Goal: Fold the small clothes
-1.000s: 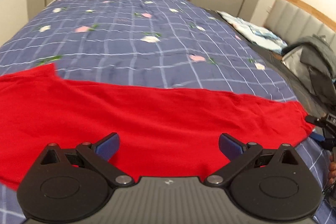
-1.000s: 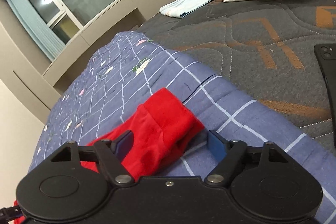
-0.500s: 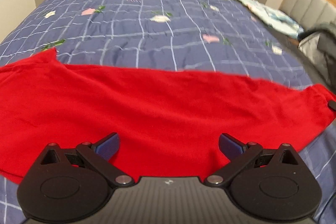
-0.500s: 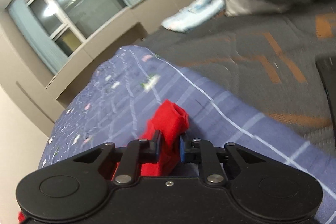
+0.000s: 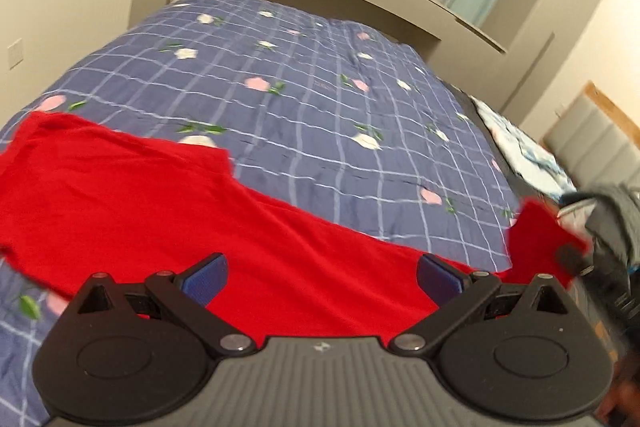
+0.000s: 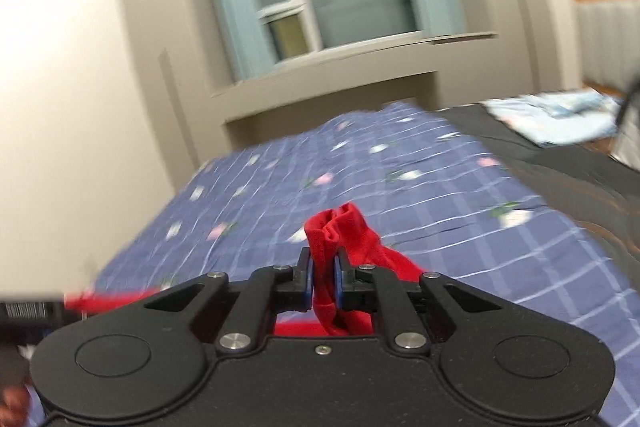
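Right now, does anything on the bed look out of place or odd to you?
Only the red garment: most lies flat on the checked bedspread, but one end is bunched and lifted in the shut right gripper.

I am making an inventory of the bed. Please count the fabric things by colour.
Red: 1, the red garment, one end pinched in the right claw
Blue checked: 1, the quilt
Light blue: 1, the folded cloth
Dark grey: 1, the cover
Total: 4
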Action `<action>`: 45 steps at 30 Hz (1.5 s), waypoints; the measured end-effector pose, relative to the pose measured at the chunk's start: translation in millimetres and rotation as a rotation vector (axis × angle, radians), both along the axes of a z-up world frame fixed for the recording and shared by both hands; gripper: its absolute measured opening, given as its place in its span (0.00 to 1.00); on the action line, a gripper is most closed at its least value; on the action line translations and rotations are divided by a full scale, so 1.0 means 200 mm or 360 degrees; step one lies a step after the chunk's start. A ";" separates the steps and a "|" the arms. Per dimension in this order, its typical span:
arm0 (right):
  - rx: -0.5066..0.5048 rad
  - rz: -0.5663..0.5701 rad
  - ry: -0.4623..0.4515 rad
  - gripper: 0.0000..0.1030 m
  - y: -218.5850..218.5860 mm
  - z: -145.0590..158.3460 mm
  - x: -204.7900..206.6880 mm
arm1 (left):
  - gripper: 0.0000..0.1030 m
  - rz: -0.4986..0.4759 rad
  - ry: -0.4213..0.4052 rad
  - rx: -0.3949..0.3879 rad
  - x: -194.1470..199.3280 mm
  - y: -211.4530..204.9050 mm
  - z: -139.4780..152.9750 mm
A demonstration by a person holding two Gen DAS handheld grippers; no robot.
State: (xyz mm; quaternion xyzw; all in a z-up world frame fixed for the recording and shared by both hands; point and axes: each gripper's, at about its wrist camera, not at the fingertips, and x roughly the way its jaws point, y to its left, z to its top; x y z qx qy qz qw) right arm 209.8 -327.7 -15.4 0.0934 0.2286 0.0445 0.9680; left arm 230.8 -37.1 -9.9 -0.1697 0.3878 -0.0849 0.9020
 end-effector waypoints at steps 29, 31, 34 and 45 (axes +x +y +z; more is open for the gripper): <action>-0.0342 -0.0121 0.0164 0.88 -0.10 -0.40 -0.08 | 0.89 -0.0234 0.0317 -0.0214 0.12 -0.23 -0.41; -0.0340 -0.0178 0.0168 0.90 -0.17 -0.43 -0.01 | 0.78 -0.0216 0.0354 -0.0210 0.14 -0.27 -0.44; -0.0313 -0.0222 0.0163 0.91 -0.26 -0.45 0.12 | 0.57 -0.0179 0.0367 -0.0201 0.15 -0.28 -0.46; -0.0362 -0.0215 0.0282 0.91 -0.26 -0.60 0.30 | 0.27 -0.0195 0.0372 -0.0164 0.16 -0.32 -0.46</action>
